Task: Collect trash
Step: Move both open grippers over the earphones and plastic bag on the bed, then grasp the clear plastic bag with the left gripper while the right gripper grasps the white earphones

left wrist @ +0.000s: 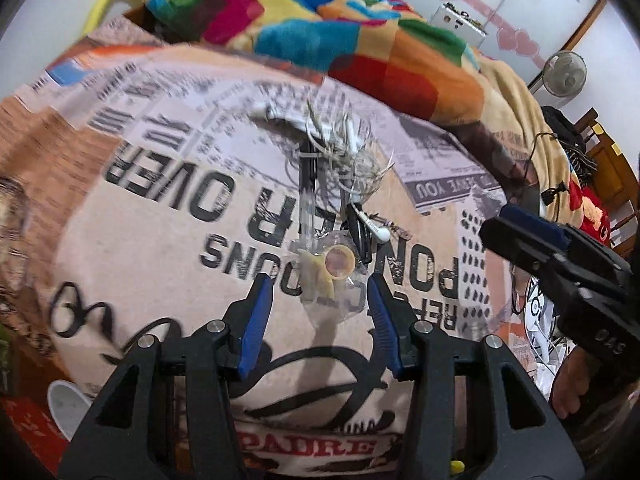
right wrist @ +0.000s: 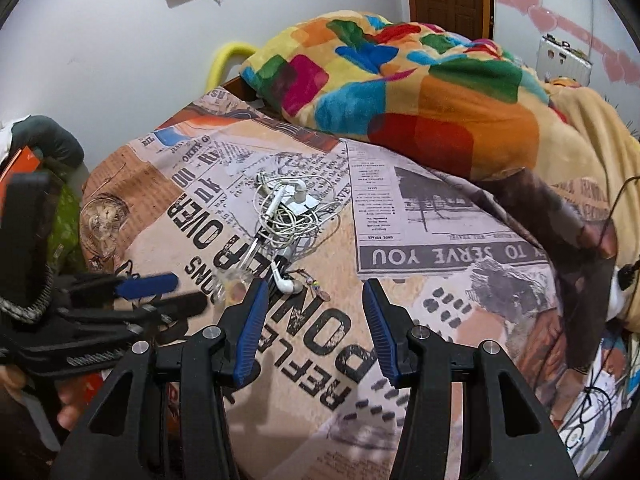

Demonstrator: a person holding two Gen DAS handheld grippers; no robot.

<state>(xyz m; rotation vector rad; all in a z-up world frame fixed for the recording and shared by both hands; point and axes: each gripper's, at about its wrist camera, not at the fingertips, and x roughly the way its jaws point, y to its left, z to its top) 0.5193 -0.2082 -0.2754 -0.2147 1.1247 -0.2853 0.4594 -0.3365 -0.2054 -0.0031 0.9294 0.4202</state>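
We are at the approach step, and we judge that almost nothing of the trash is collected yet, because the whole small heap lies on the bed (left wrist: 132, 208) with its newspaper-print sheet. Starting from the left side, our left gripper (left wrist: 320, 288) points steeply down at the heap, and its fingers (left wrist: 258, 320) stand apart with nothing pressed between them. A crumpled clear plastic wrapper (left wrist: 340, 300) lies just ahead of the two tips, about in the middle of the gap, and the small tape ring (left wrist: 339, 261) sits a little beyond it, touching the plastic as far as we can tell. To do this step well, we think the fingers should come down one on each side of the wrapper, low enough to catch the thin film but without pinching the sheet under it, and close slowly because such plastic slips easily. Further ahead of the tips lie a white earbud (left wrist: 380, 232) and a tangle of white earphone cable (left wrist: 340, 148), which could be dragged along by mistake. Moving to the right, our right gripper (right wrist: 314, 304) also has its fingers (right wrist: 380, 328) open and empty. The earbud (right wrist: 286, 284) lies just beyond its left fingertip, the cable tangle (right wrist: 292, 208) well ahead, and only bare sheet lies between the tips.
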